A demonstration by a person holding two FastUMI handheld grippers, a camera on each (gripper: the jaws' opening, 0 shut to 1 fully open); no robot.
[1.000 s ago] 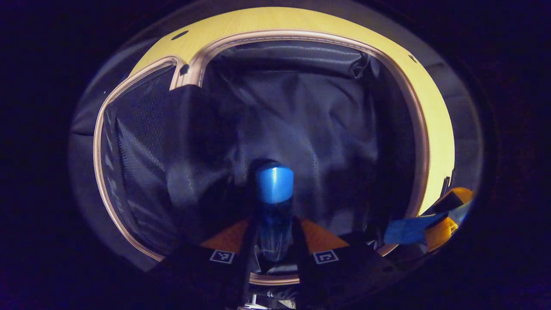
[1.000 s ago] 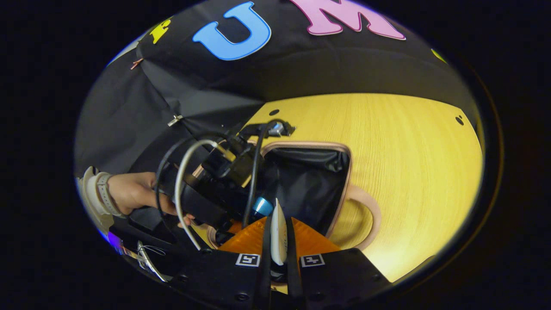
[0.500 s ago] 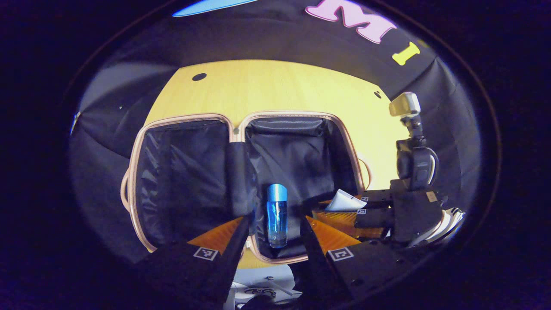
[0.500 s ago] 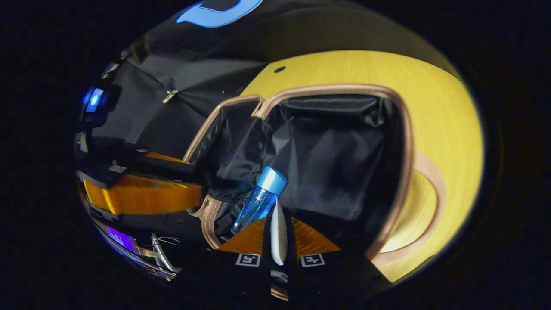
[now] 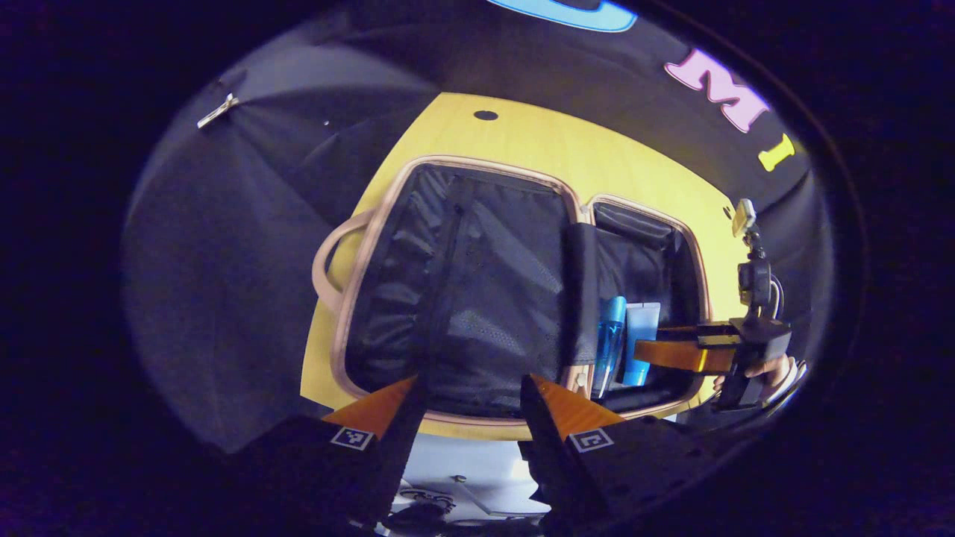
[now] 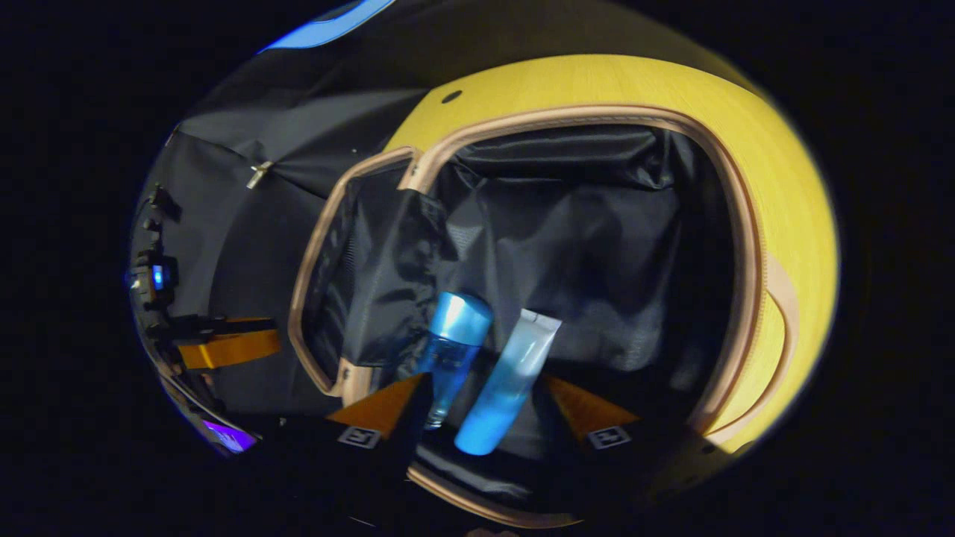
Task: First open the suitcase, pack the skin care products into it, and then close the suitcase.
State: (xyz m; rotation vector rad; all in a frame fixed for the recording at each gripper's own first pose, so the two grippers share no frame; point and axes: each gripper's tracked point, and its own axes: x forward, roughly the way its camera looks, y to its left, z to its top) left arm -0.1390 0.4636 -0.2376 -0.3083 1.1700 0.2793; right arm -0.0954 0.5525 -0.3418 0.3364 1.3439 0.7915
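Note:
The suitcase point(image 5: 351, 298) lies open on the yellow table, black lining inside a beige rim. In its right half a blue bottle point(image 5: 610, 335) and a white-to-blue tube point(image 5: 639, 339) lie side by side. My left gripper point(image 5: 466, 399) is open and holds nothing, hovering near the front edge of the left, mesh-lined half. In the right gripper view the bottle point(image 6: 451, 350) and the tube point(image 6: 507, 384) rest on the lining of the suitcase point(image 6: 746, 246). My right gripper point(image 6: 485, 409) is open just over them, the tube lying loose between its spread fingers.
The yellow wooden table point(image 5: 522, 134) carries the suitcase, with its front edge close below my left gripper. A beige handle point(image 5: 328, 253) sticks out from the case's left side. A hand point(image 5: 768, 369) holds the right gripper point(image 5: 671, 354) over the case's right half.
The right gripper has opened and let go of the tube, which now lies beside the bottle. The left gripper, after releasing the bottle, has drawn back and swung left.

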